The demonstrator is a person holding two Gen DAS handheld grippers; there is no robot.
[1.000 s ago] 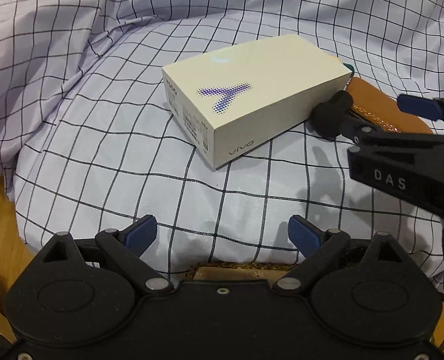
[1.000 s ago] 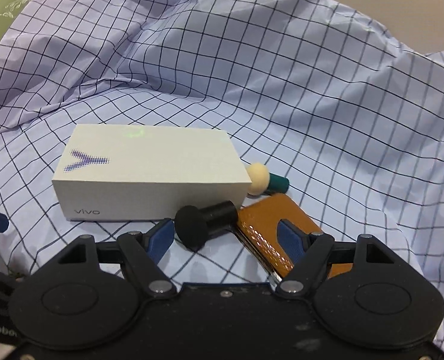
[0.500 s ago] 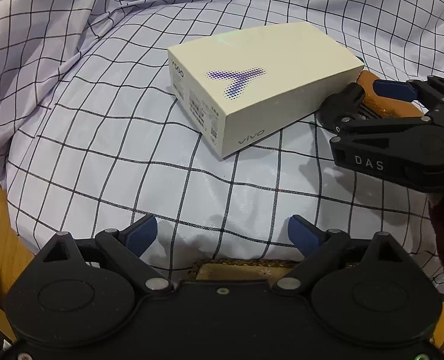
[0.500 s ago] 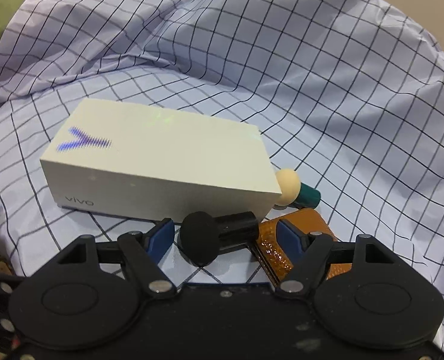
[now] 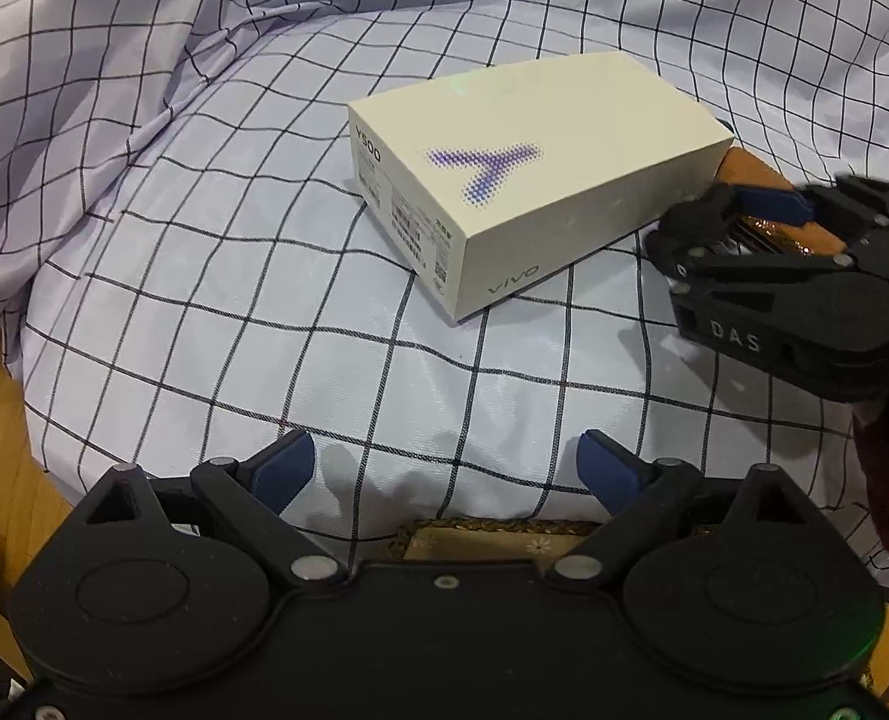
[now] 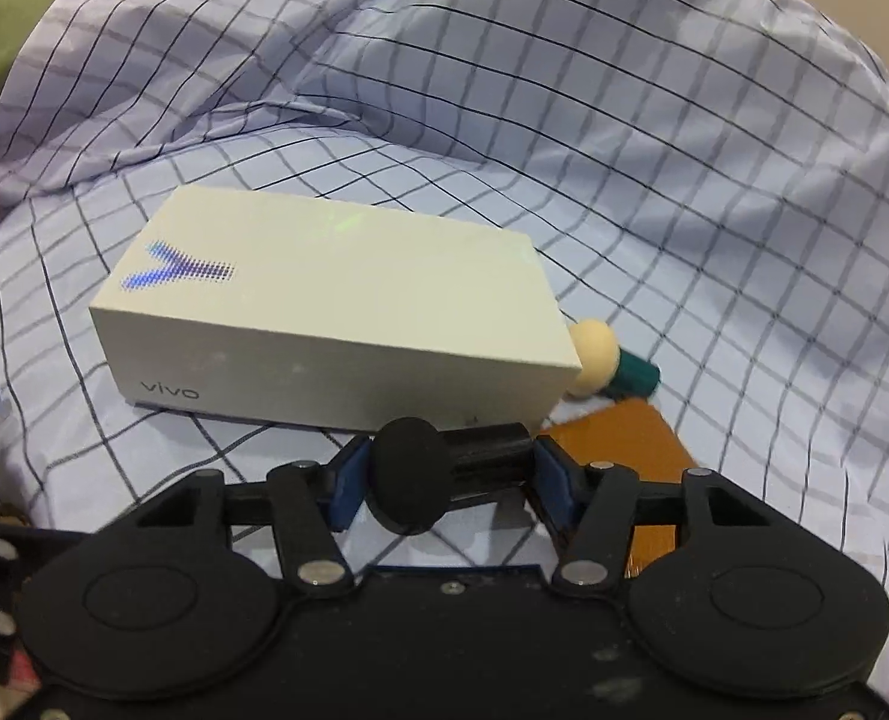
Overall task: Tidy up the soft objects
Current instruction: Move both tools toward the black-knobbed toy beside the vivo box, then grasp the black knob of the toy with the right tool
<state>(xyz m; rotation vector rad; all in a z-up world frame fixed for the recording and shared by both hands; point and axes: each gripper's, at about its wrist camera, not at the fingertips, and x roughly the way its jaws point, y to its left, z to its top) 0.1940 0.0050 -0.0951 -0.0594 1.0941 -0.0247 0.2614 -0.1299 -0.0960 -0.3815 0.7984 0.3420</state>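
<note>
Left wrist view
Box [image 5: 528, 180]: white, marked "vivo", "Y500"; small side print unreadable.
Left gripper [image 5: 444, 468]: jaws wide apart, nothing between them.
Right gripper [image 5: 738, 222]: housing marked "DAS", right of box.

Right wrist view
Right gripper [image 6: 444, 480]: jaws just closed, clamped on black cylinder [image 6: 438, 474], near the box.
Beige puff [image 6: 591, 360]: partly hidden behind box, far right corner.
Brown item [image 6: 624, 450]: partly covered.

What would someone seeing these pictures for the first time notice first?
Probably the white phone box with its purple Y mark, lying on the checked cloth at the middle of both views. Next, the right gripper, whose jaws have just been closing, now clamps a black cylinder just in front of the box. Behind the box's right end sit a beige-tipped teal piece and an orange-brown flat item; the left gripper hangs open over bare cloth.
</note>
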